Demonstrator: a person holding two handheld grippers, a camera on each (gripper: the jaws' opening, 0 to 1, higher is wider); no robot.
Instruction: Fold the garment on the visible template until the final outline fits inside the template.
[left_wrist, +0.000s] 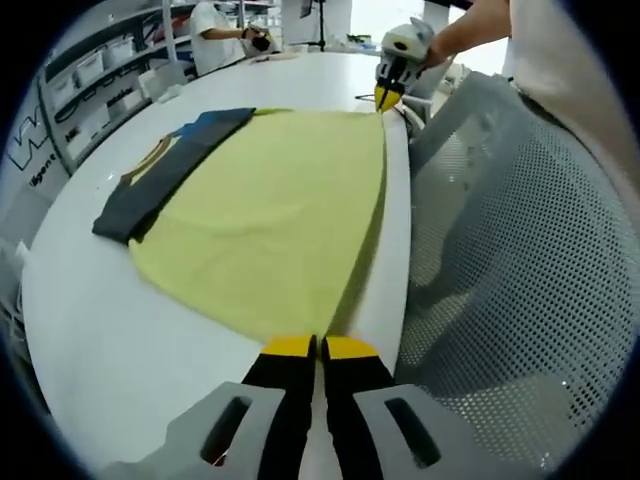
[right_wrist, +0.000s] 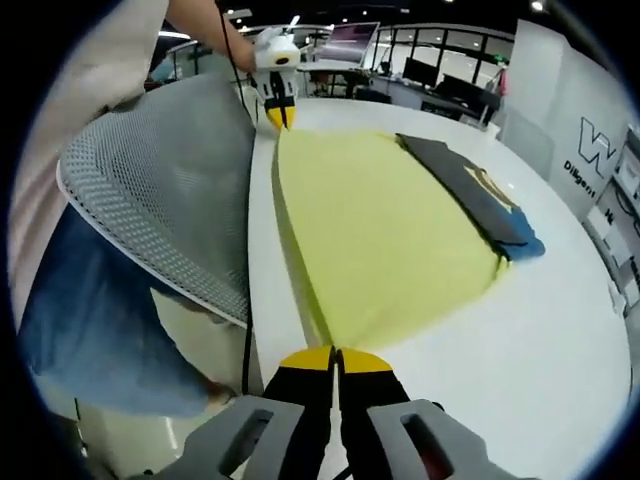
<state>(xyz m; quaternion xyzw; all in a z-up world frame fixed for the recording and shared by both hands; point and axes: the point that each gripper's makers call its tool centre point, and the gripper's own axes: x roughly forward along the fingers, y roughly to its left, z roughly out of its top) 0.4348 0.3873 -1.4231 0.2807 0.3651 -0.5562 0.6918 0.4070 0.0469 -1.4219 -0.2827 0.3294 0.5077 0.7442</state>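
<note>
Yellow cloth, the garment (left_wrist: 270, 220), lay spread flat on the white table (left_wrist: 100, 340), its near edge running along the table's rim beside a grey mesh chair (left_wrist: 520, 250). A darker folded piece (left_wrist: 170, 165), charcoal with blue and a yellow stripe, rested on the garment's far side; whether it was part of the same shirt or a separate item could not be told. No template outline could be made out on the table.

In the left gripper view, the left gripper (left_wrist: 320, 346) had its yellow-tipped jaws pressed together right at one corner of the cloth's near edge, apparently pinching it, though the cloth between the tips was hard to see. The right gripper (right_wrist: 335, 358) sat the same way at the opposite corner, jaws closed at the fabric's edge. Each gripper also appeared small at the far end of the other's view, held by the person's hand.

The risk from here looked like uneven lifting: if one corner rose sooner or higher, the edge would likely twist and the fold would land crooked. A thin pinch could let a corner slip free mid-fold. Dragging the cloth might also shift the dark piece or pull the hem off the table's rim.
</note>
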